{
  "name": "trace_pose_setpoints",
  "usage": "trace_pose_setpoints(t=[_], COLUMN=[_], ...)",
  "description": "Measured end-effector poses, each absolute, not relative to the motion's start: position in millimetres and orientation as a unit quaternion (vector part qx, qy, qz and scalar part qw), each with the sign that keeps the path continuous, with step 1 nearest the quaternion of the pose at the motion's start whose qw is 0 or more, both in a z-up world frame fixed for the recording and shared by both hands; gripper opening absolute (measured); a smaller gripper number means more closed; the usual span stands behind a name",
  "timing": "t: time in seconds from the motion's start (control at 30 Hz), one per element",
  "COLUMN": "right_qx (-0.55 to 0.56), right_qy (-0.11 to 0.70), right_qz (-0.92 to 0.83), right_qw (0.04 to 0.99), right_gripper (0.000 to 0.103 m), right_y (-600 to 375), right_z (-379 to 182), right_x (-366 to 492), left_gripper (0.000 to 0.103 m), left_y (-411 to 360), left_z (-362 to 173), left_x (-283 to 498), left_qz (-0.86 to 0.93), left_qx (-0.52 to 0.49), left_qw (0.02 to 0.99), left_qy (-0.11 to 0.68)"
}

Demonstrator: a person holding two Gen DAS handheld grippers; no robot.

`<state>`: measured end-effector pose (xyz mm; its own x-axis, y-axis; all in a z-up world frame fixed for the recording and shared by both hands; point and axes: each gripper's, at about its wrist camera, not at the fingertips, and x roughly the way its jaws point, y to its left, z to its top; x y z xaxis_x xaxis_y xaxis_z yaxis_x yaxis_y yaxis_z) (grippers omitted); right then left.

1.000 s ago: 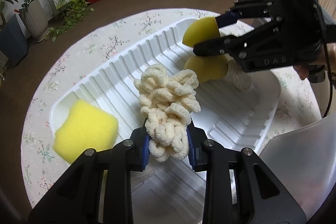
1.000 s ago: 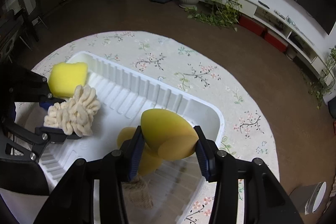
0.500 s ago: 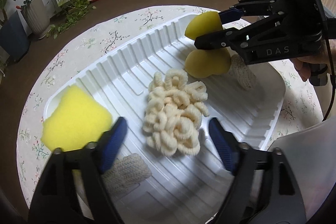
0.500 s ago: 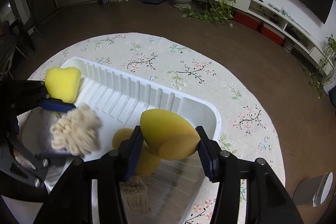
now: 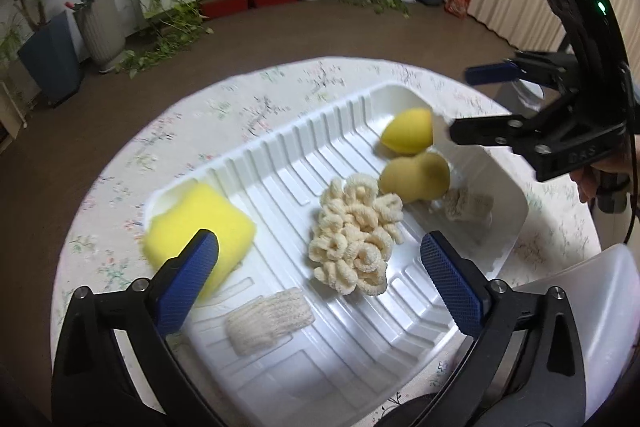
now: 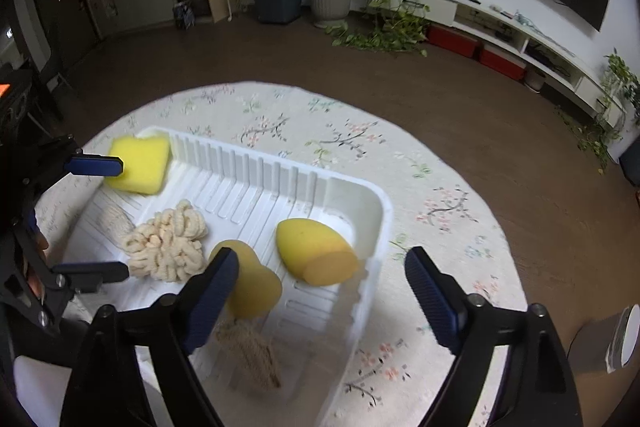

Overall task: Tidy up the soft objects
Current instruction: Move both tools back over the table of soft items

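Over the round surface (image 5: 240,115) with its floral cloth, both grippers hang tilted steeply downward above a white ribbed plastic tray (image 5: 280,163). From the left wrist view, the left gripper (image 5: 316,279) has its blue-padded jaws spread wide and still opening, with nothing pinched; a cream looped chenille bundle (image 5: 354,235) lies loose on the tray floor ahead of the gap between them, touched by neither pad. A square yellow foam sponge (image 5: 200,227) sits at the tray's left end, partly behind the left finger, and a small cream knitted pad (image 5: 268,321) lies on the tray floor near that finger. From the right wrist view, the right gripper (image 6: 320,275) is likewise spread and opening, empty; a yellow teardrop-shaped makeup sponge (image 6: 316,253) lies on its side in the tray's far corner, in line with the gap but free of both pads. A darker yellow gourd-shaped makeup sponge (image 6: 252,287) rests just beside it, partly behind the left finger, and a beige knitted pad (image 6: 250,351) lies below that, near the tray's near edge. In the left wrist view the right gripper reaches in from the right edge above the teardrop sponge, with part of a person's hand (image 5: 592,179) visible behind its handle. A translucent white container (image 5: 580,307) stands at the lower right of the surface.
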<state>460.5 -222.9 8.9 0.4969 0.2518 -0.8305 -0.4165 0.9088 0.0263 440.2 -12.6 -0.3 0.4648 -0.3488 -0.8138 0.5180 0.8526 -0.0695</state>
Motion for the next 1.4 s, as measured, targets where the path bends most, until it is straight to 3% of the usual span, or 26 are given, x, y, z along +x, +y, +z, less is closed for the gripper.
trace_pose_setpoints(t=[0.1,0.43,0.77,1.13,1.4], right_qx=[-0.078,-0.051,0.010,0.024,-0.024], right_qy=[0.454,0.418,0.368,0.385,0.374], right_qz=[0.189,0.151,0.133,0.175,0.197], right_qw=[0.867,0.894,0.920,0.906,0.906], right_gripper=[0.103,0.103,0.103,0.103,0.103], right_y=[-233,-267,-305,-269,-216], right_z=[21,53,77,27,3], right_x=[453,409,303,164,103], left_gripper=[0.103,0.103,0.103,0.103,0.103], left_y=[-3,46,79,60,24], left_z=[9,44,70,41,2], left_x=[436,391,285,139,84], left_qz=[-0.242,-0.159,-0.109,-0.123,-0.153], left_qx=[0.084,0.025,-0.008,-0.016,-0.003], left_qw=[0.860,0.904,0.931,0.933,0.919], left_qy=[0.442,0.396,0.349,0.337,0.362])
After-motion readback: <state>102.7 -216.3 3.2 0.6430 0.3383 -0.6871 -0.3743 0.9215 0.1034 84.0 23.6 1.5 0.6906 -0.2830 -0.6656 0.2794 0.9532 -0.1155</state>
